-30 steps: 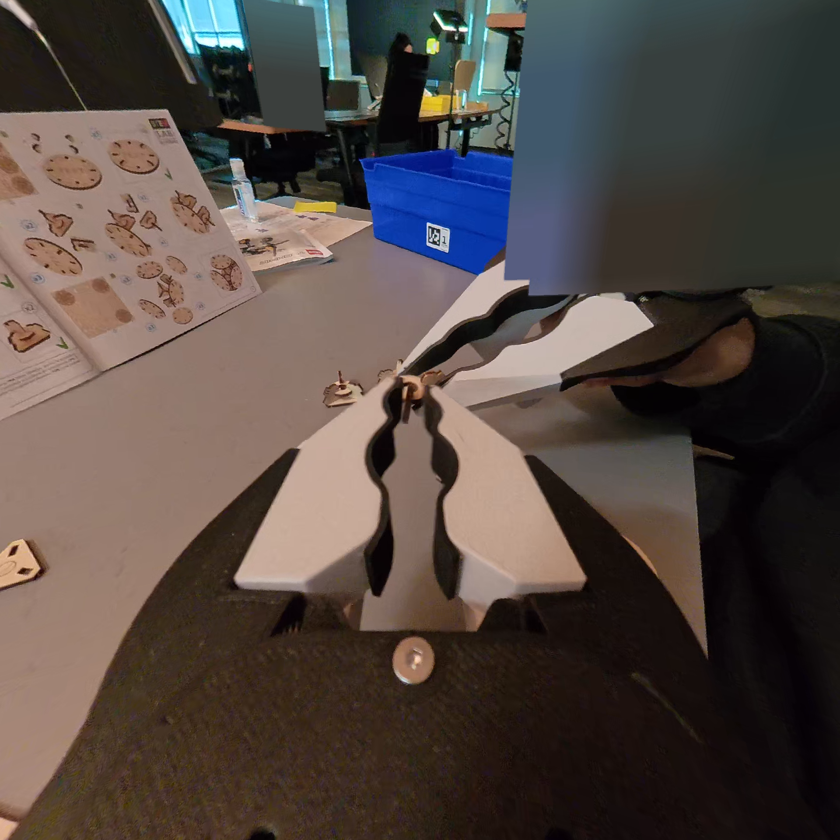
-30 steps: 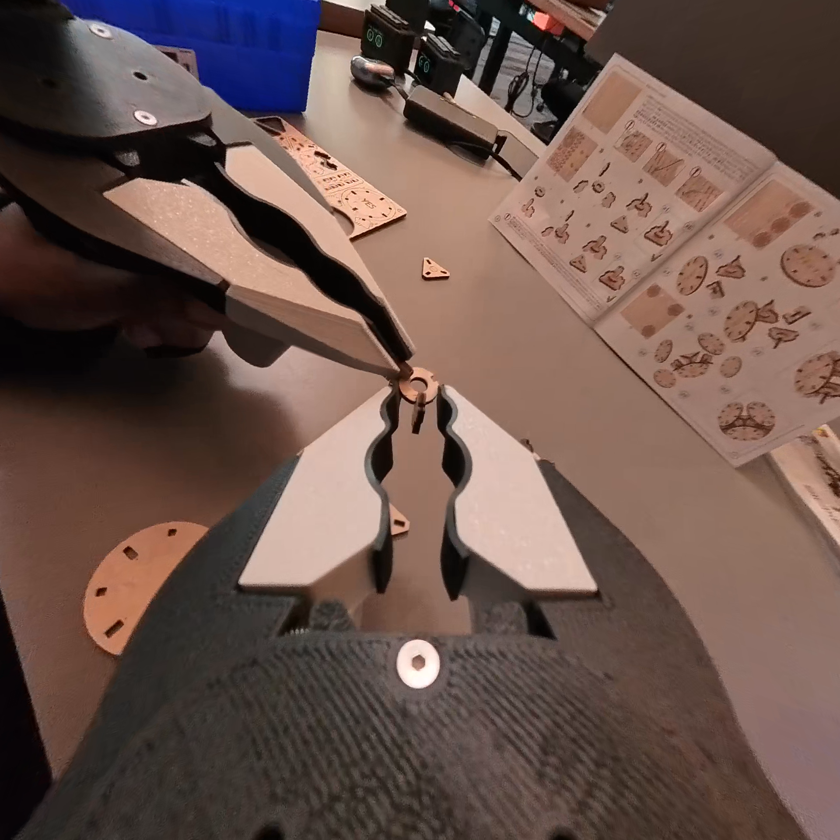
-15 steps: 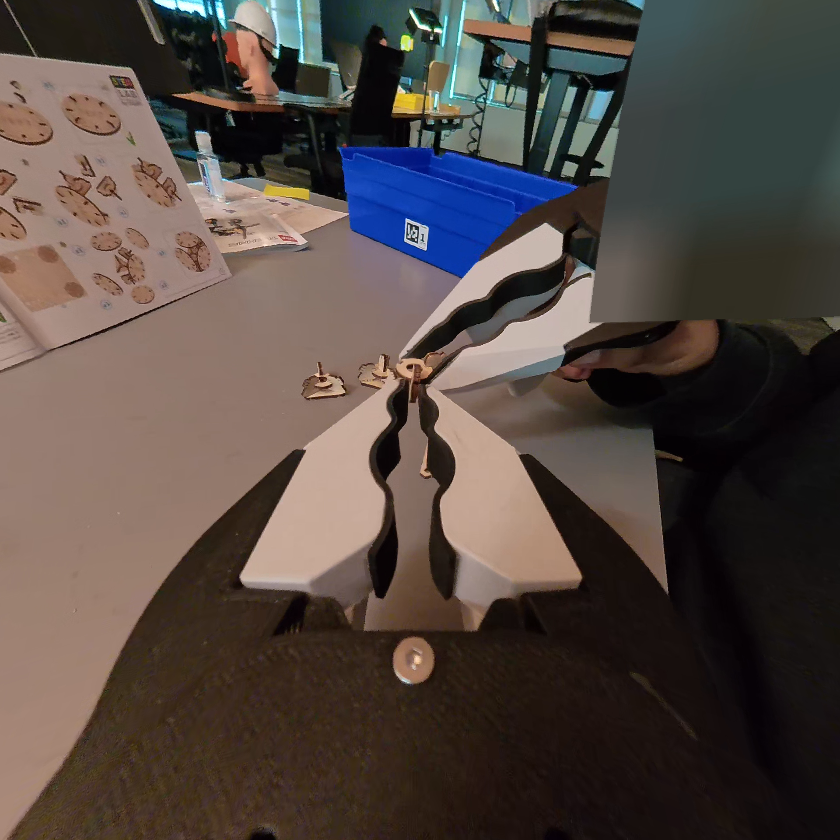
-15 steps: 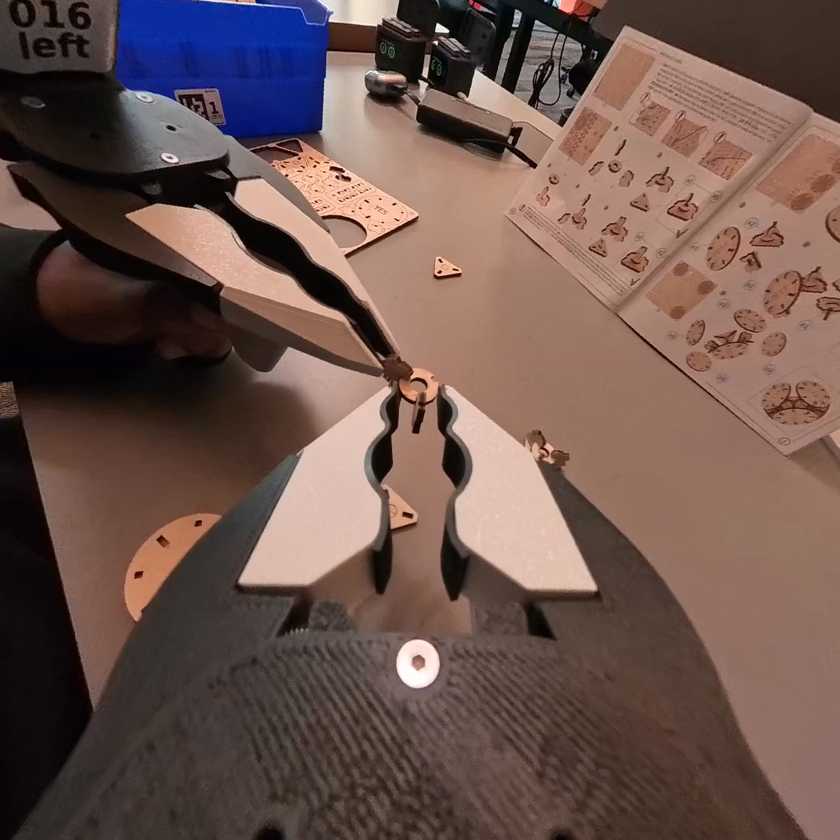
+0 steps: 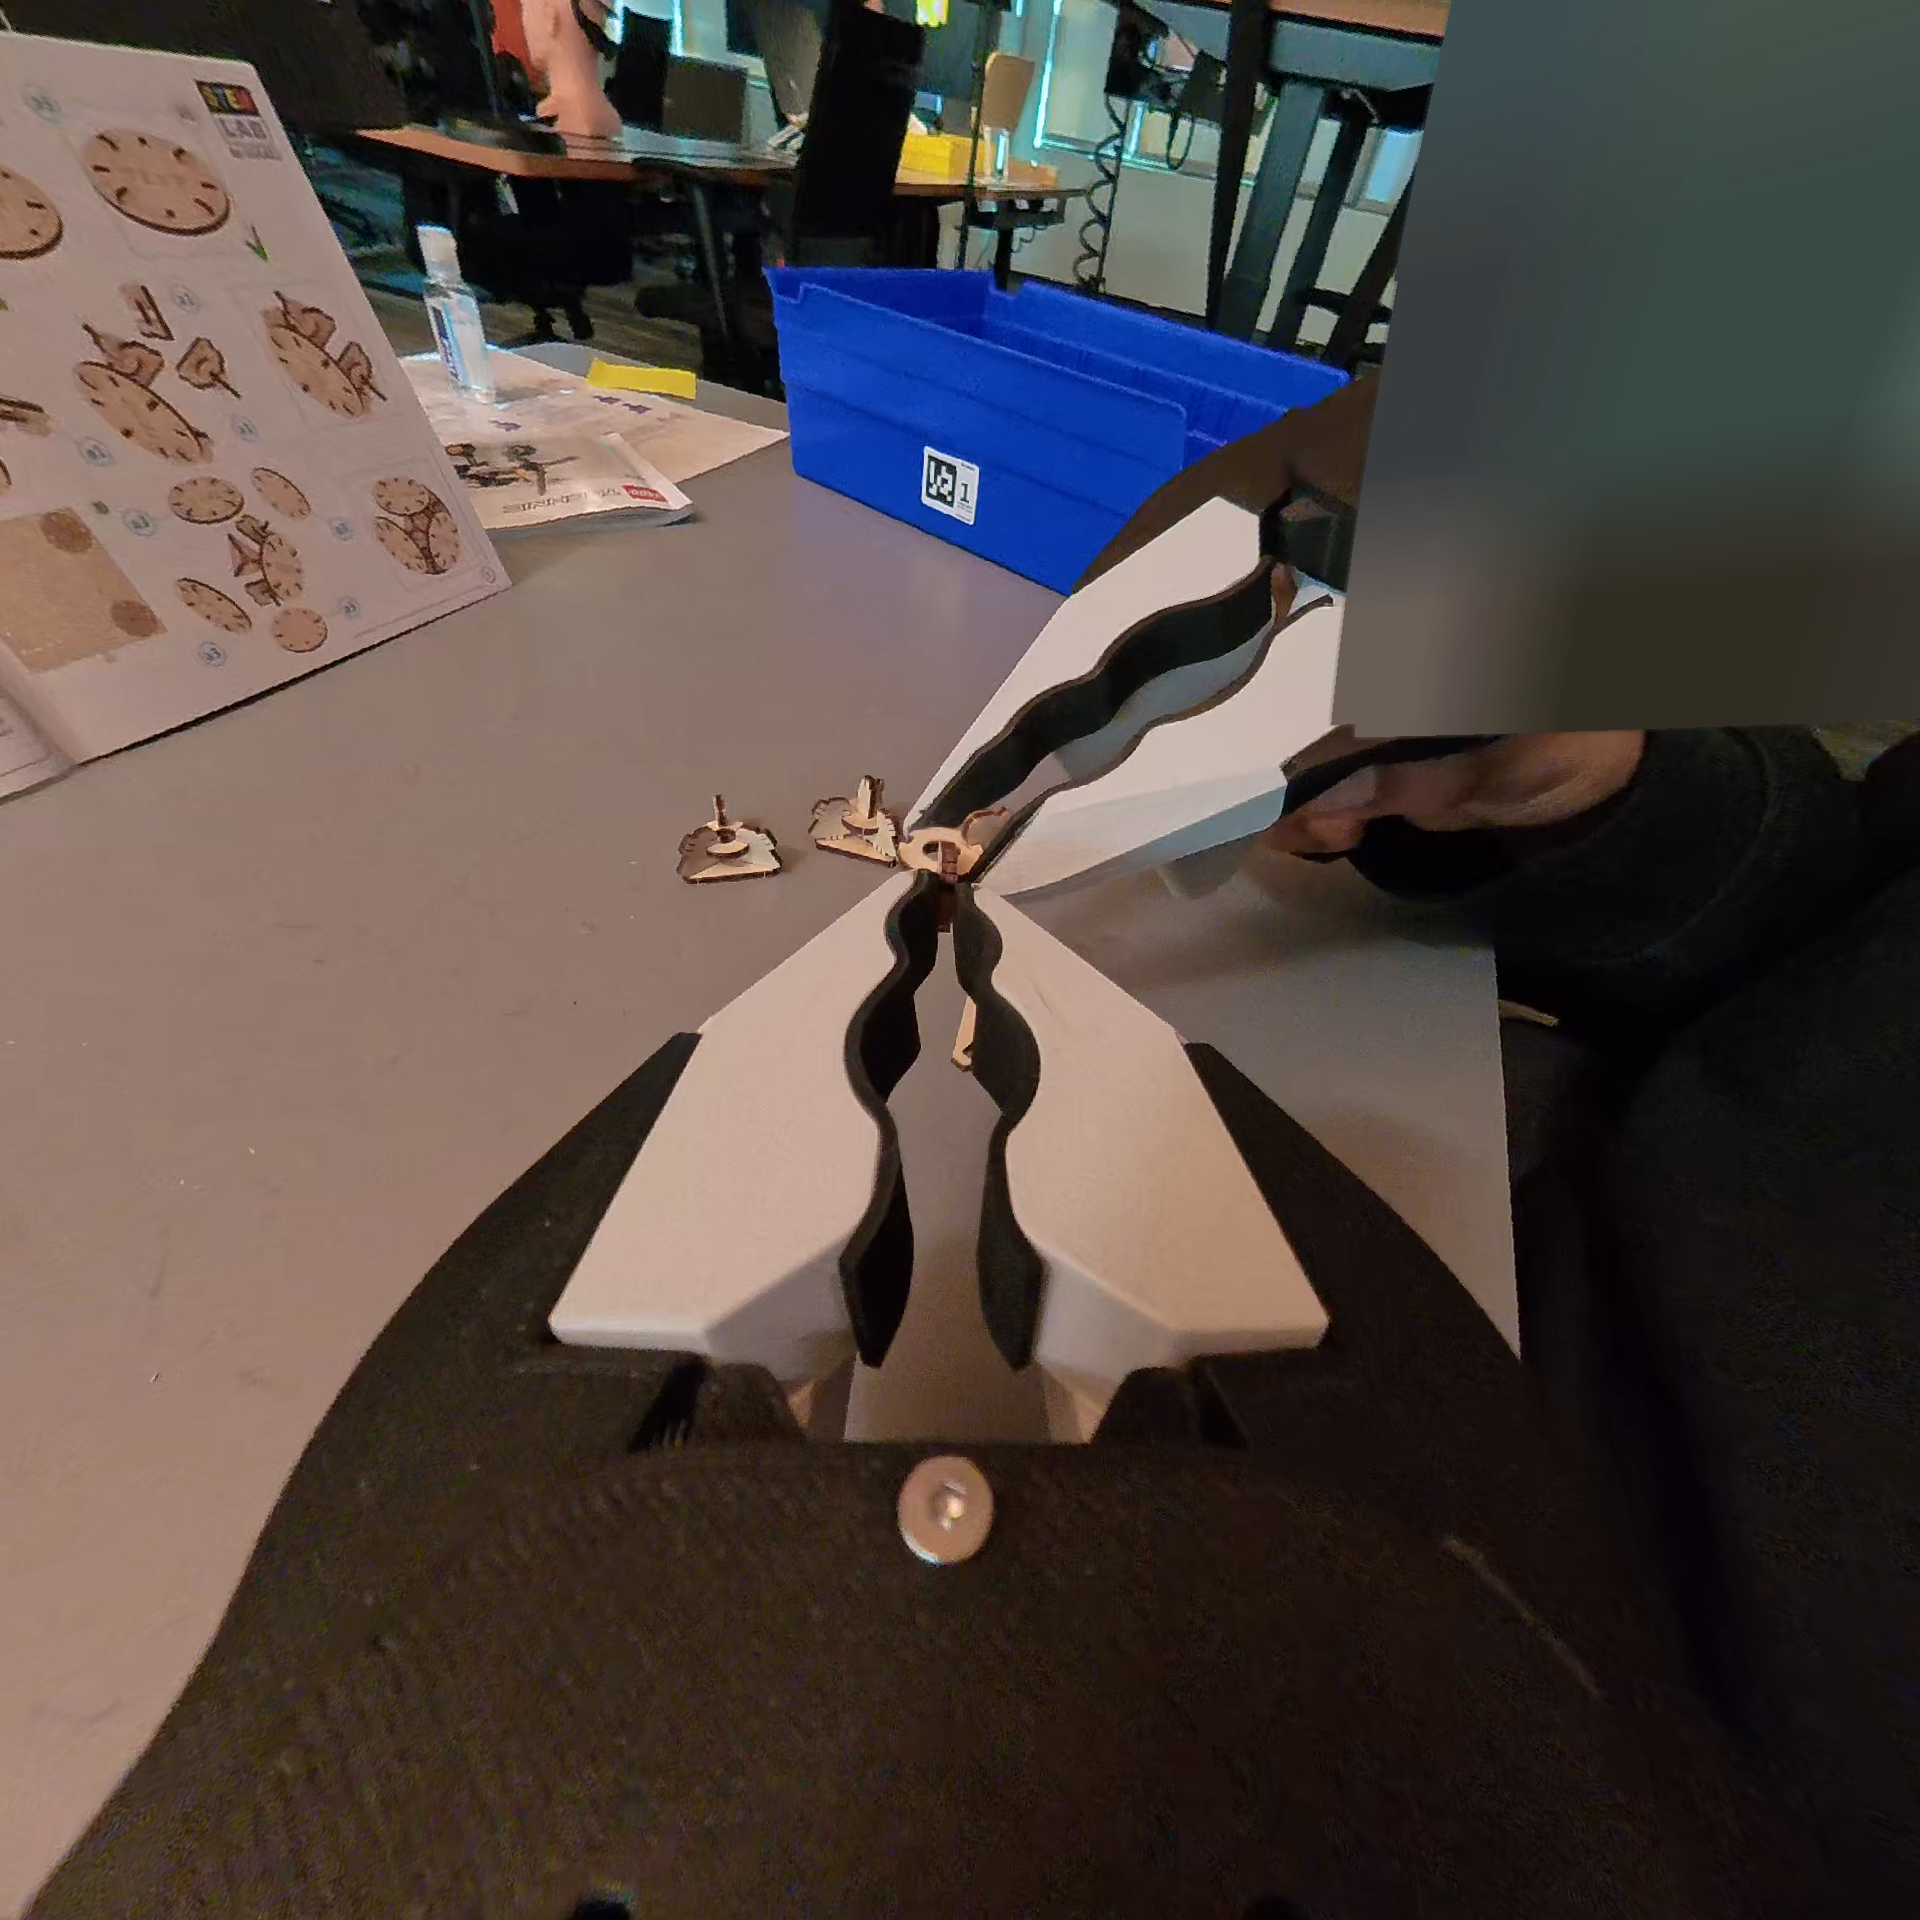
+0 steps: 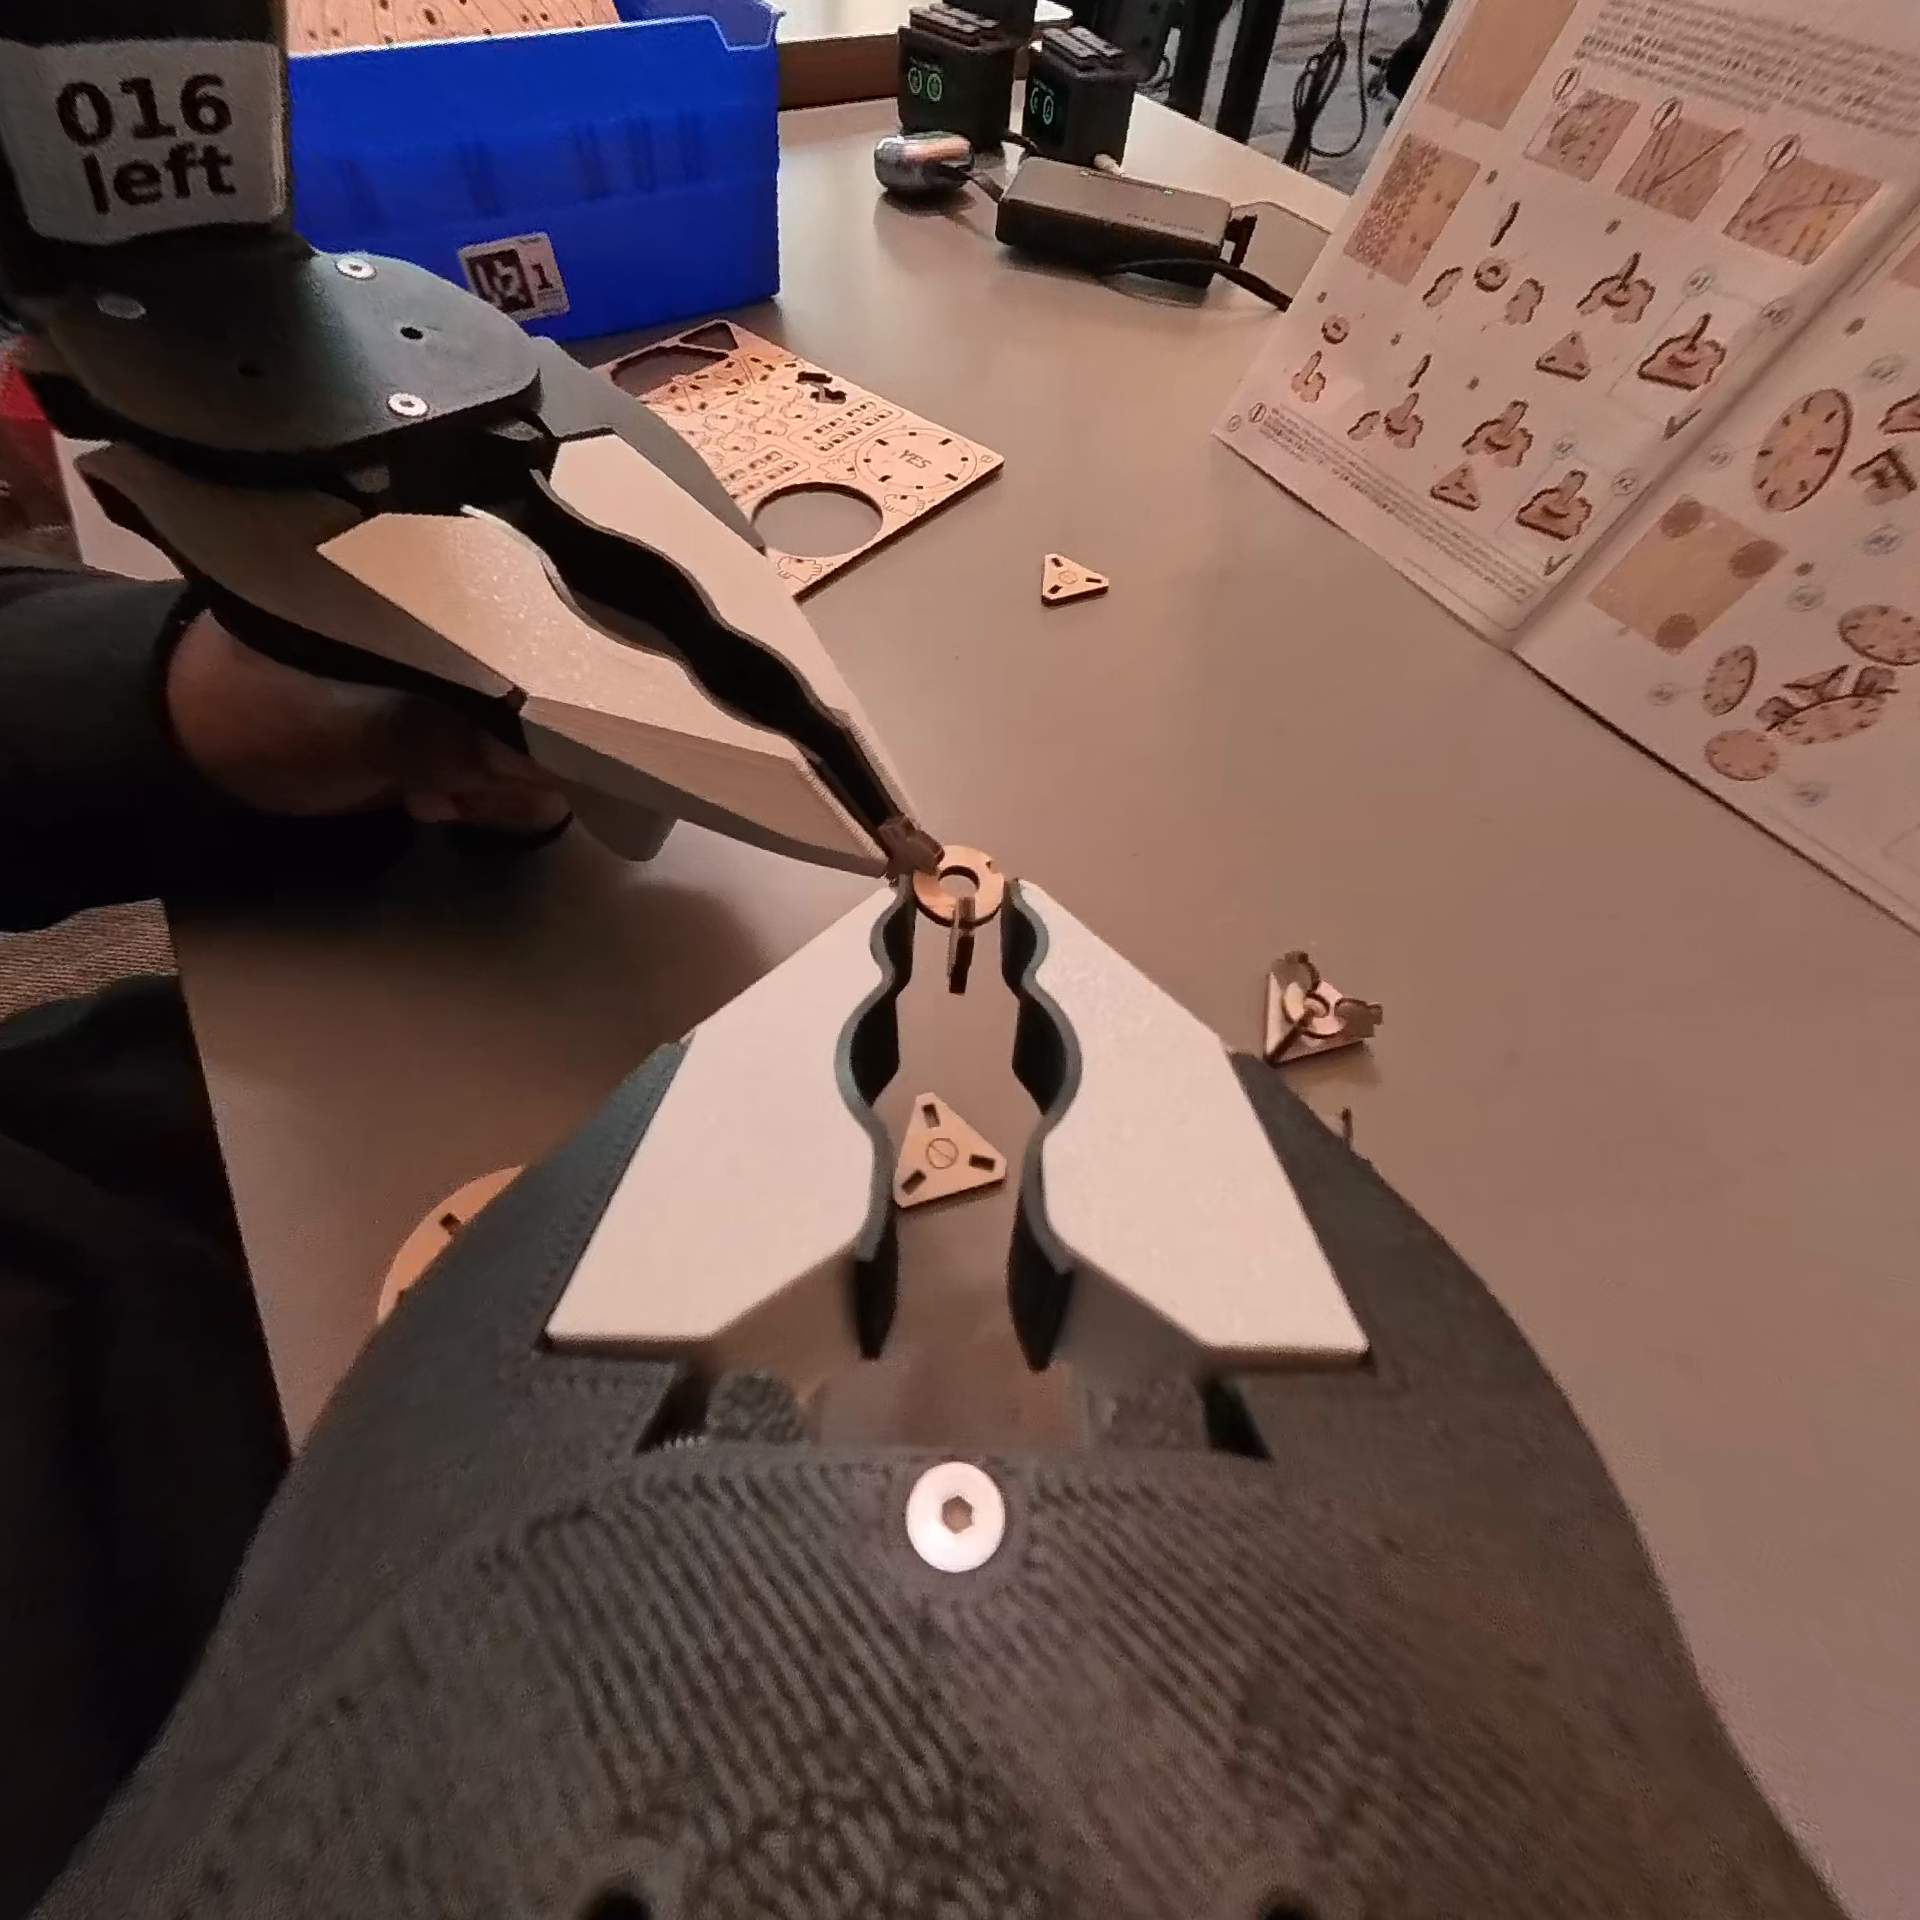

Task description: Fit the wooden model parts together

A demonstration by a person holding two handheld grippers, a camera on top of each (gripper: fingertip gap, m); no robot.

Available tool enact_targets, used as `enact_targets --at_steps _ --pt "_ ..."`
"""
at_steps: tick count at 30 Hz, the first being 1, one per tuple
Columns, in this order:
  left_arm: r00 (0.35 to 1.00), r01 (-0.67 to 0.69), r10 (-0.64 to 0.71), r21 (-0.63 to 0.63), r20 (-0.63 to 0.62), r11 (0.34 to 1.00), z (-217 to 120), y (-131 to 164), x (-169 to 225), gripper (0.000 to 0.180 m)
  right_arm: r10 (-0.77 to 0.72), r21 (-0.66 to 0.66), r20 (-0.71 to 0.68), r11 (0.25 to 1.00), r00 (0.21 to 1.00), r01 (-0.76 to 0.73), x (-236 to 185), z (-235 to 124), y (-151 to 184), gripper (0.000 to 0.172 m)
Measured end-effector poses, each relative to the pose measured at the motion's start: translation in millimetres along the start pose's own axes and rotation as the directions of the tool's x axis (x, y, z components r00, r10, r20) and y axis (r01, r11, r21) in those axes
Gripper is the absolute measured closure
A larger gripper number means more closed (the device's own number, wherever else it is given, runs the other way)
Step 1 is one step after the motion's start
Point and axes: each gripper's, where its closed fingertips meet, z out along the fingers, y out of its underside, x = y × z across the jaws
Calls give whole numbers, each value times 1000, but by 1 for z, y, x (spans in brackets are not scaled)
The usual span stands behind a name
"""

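My right gripper (image 6: 958, 904) is shut on a small wooden ring (image 6: 985, 898), gripped across its width above the grey table (image 6: 1351, 831). A short wooden peg (image 6: 960, 940) hangs from a slot in the ring's near edge. My left gripper (image 6: 899, 840) comes in from the upper left, shut on a small dark wooden piece (image 6: 907, 841) that touches the ring's left edge. In the left wrist view my left gripper (image 5: 938, 888) is closed at the tips just below the ring (image 5: 914, 852), and the right gripper (image 5: 951, 831) reaches in from the upper right.
Two small wooden sub-assemblies (image 5: 727, 847) (image 5: 857, 826) stand on the table, with another (image 6: 1314, 1013) beside my right finger. Loose triangles (image 6: 945, 1153) (image 6: 1073, 578), a wooden disc (image 6: 436, 1236), a punched-out part sheet (image 6: 831, 436), a blue bin (image 5: 1039, 416) and an open instruction booklet (image 6: 1662, 416) surround the work area.
The left jaws closed fully on the small dark piece. Both grippers lifted slightly, tips still together. The ring stayed in the right grasp.
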Motion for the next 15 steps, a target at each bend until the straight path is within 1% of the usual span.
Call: enact_targets --at_steps 2,3,7,15 --pt "1000 -12 12 -6 8 1000 0 1 0 180 -14 -1 3 1000 1000 14 0 0 1 157" --pt "1000 -16 16 -5 9 1000 0 1 1 180 5 -1 15 1000 1000 -5 -1 0 1 157" --pt "1000 -21 21 12 5 1000 -1 -3 2 180 131 25 98 991 987 -134 -2 -1 0 157" --pt "999 -32 32 7 8 999 1 -2 3 179 262 35 197 961 945 -274 -2 -2 -1 157"
